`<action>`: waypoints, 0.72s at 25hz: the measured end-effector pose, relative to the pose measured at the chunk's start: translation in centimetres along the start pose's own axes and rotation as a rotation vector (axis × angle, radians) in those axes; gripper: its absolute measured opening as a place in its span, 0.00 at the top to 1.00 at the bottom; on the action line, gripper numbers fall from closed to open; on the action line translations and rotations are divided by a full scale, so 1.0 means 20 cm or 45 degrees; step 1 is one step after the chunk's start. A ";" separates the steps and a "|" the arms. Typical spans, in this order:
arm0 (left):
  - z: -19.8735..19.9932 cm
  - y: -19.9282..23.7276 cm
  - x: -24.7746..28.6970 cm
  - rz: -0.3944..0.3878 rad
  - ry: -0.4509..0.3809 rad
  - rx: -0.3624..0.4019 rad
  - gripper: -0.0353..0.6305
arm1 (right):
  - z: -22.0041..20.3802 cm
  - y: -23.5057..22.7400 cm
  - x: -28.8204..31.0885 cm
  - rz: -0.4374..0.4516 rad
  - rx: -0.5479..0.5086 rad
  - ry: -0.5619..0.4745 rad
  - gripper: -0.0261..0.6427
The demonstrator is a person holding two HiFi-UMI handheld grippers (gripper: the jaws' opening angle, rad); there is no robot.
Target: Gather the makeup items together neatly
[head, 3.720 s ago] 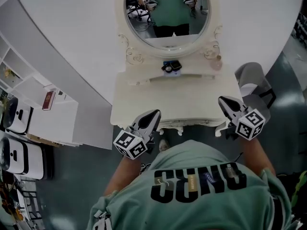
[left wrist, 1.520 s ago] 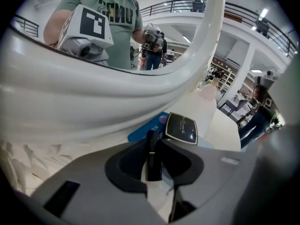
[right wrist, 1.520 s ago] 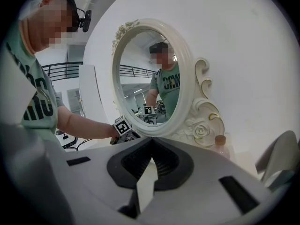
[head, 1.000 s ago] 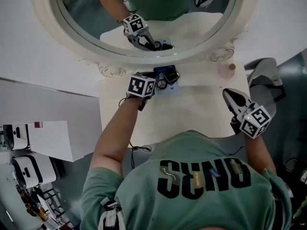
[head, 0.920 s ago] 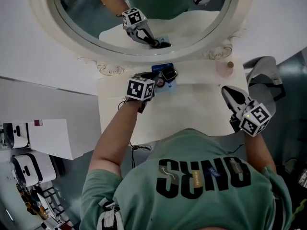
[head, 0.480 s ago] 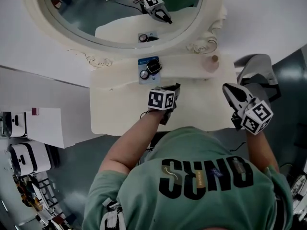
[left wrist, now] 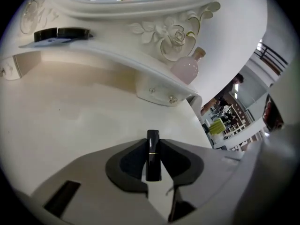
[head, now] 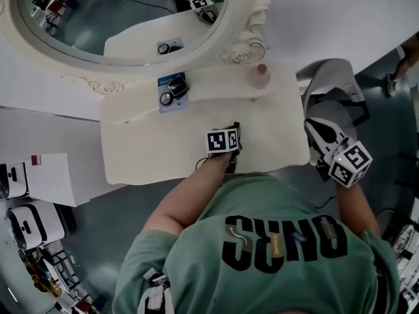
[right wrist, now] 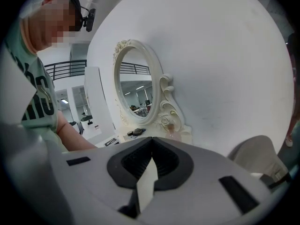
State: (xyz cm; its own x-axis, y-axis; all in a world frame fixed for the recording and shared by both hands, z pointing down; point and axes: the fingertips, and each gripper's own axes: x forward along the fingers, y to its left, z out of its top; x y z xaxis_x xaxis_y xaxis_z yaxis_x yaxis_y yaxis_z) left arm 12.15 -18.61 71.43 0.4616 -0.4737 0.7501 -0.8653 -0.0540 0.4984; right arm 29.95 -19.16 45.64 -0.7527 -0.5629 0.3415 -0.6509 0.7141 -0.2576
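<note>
Centrally, on the raised shelf of the dressing table, lay a blue tray; it held a black square compact and a small round case, the two just beside each other; in the left gripper view the same dark pieces showed at the upper left of the frame. A pink bottle stood upright on the shelf, well apart from the tray, towards the upper right beneath the carved frame of the mirror. The left gripper was pinching a black lipstick between its pads; the tube lay along the jaws, with its far end reaching just past their tips. In the head view this gripper hung over the lower tabletop, below and to the right of the tray and apart from it; whether the lipstick touched the table could not be told. The right gripper, its jaws pressed together on nothing, was off the table's right edge, near a grey chair.
</note>
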 end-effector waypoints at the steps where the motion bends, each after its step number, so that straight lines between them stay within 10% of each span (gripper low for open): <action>1: -0.02 0.00 0.02 0.007 -0.002 -0.019 0.81 | -0.01 -0.01 -0.02 -0.008 0.004 0.005 0.97; 10: -0.04 -0.07 0.06 -0.038 -0.015 -0.118 0.80 | -0.04 -0.03 -0.09 -0.053 0.023 -0.006 0.97; 18: 0.26 0.00 -0.34 -0.104 -0.166 0.129 0.80 | 0.09 0.11 0.08 -0.037 0.004 -0.083 0.97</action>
State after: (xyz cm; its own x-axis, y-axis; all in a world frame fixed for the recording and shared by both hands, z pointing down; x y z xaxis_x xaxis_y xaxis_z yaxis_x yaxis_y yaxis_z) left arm 8.10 -19.96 64.10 0.5075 -0.5738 0.6428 -0.8443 -0.1824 0.5038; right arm 27.13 -19.28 44.02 -0.7381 -0.6096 0.2893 -0.6730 0.6958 -0.2509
